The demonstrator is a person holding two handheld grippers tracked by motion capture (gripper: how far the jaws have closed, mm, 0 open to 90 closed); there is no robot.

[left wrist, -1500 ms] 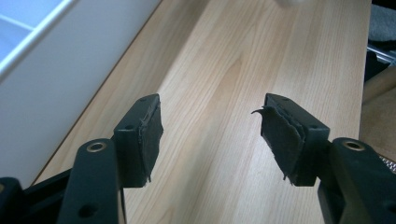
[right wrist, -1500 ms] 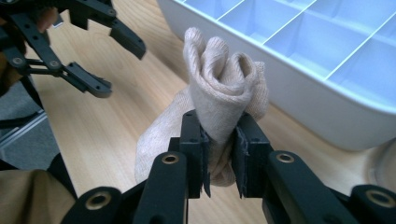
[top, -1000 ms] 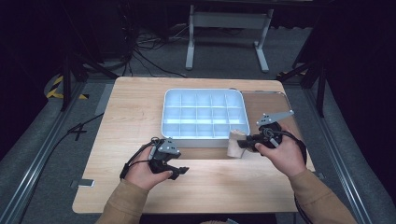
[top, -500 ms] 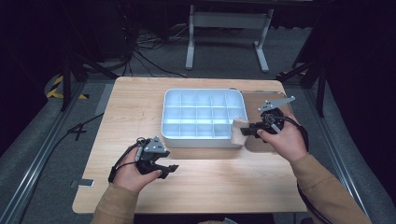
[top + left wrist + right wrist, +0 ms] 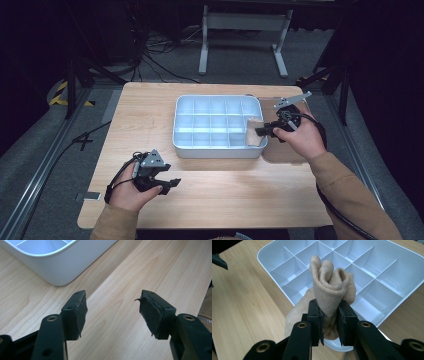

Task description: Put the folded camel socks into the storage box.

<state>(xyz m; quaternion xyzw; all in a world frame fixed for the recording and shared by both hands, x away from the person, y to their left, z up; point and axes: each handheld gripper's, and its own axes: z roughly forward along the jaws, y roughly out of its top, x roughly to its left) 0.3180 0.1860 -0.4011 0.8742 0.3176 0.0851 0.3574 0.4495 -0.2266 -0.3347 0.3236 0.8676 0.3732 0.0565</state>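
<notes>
Carrying a rolled beige sock (image 5: 331,291) in the right tongs (image 5: 262,132), clenched on its bunched middle, with the loose end hanging below the jaws and the folded top standing up between them. Holding it over the near right corner of the white divided tray (image 5: 180,125), just above the rim, with the empty compartments lying straight ahead of the jaws in the right gripper view. Judging this as the placing step: sock lifted and brought to the tray, not yet lowered into a cell.

Resting the left tongs (image 5: 172,183) released, jaws well apart with nothing between them, low over the bare worktop (image 5: 130,277), the tray's rounded corner just ahead and to the side.

Next move, probably: easing the right tongs forward past the rim, centring the roll over one compartment, lowering until the dangling end is folding inside the dividers, then letting go. Needing care that the hanging fabric is not catching on the tray wall or straddling two cells.
</notes>
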